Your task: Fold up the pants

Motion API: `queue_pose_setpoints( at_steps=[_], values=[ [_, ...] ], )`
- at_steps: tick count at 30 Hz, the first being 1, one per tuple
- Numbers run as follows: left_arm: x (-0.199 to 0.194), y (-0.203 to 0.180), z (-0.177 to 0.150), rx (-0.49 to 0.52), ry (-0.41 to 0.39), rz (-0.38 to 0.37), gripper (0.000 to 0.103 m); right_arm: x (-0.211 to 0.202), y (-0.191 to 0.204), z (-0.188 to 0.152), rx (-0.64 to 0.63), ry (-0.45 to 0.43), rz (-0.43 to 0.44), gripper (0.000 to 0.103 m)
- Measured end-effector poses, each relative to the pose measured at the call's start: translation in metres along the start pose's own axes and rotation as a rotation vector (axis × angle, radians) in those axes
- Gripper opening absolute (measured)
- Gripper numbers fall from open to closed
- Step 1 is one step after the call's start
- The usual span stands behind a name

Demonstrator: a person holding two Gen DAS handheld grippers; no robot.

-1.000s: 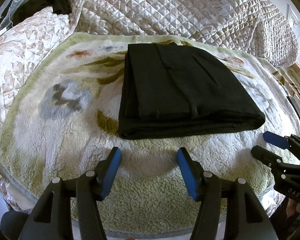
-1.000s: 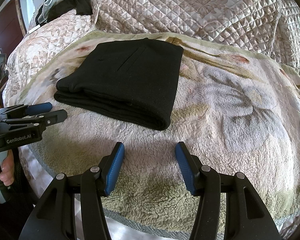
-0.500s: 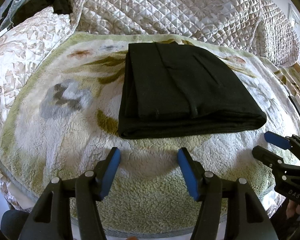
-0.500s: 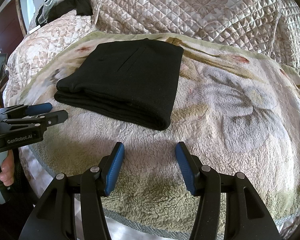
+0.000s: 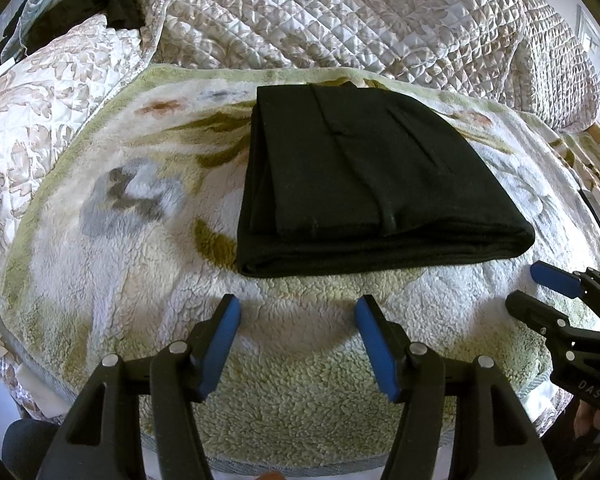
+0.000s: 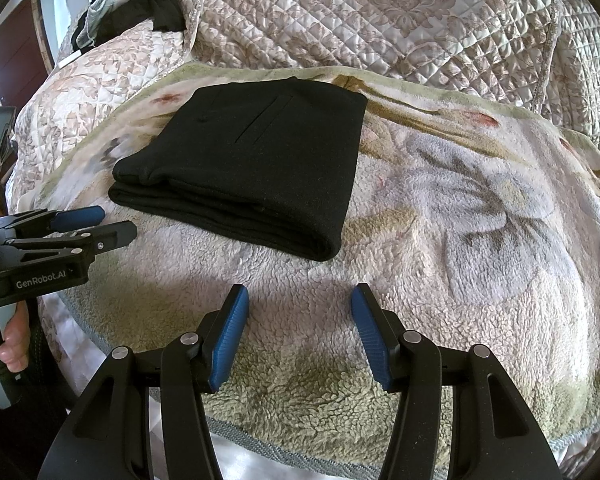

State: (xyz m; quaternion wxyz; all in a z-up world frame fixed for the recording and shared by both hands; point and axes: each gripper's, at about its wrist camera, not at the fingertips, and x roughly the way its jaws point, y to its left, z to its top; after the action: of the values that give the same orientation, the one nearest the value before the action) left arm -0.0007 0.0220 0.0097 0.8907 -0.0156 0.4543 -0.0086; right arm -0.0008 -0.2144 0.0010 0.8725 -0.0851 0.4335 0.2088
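Observation:
The black pants [image 5: 372, 176] lie folded into a flat rectangle on a fleecy floral blanket [image 5: 140, 240]; they also show in the right wrist view [image 6: 252, 172]. My left gripper [image 5: 298, 308] is open and empty, hovering over the blanket just in front of the pants' near edge. My right gripper [image 6: 300, 300] is open and empty, in front of the pants' right corner. Each gripper shows in the other's view: the right one at the right edge [image 5: 528, 292], the left one at the left edge [image 6: 108, 222]. Neither touches the pants.
A quilted bedspread [image 5: 360, 20] rises behind the blanket. A pile of dark and pale clothes [image 5: 80, 4] lies at the far left, also seen in the right wrist view [image 6: 140, 4]. The blanket's front edge [image 6: 260, 448] drops off near me.
Almost nothing has changed. Both grippers stay open and hold nearly still; the left wrist view has drifted very slightly.

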Motion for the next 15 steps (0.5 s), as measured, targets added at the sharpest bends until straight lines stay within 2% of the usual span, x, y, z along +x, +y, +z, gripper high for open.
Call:
queue_pose_setpoints(
  at_steps=[15],
  values=[
    [0.0002, -0.0007, -0.0004, -0.001, 0.0, 0.0, 0.064, -0.0021, 0.0022, 0.0015, -0.016, -0.01, 0.0, 0.055]
  ],
)
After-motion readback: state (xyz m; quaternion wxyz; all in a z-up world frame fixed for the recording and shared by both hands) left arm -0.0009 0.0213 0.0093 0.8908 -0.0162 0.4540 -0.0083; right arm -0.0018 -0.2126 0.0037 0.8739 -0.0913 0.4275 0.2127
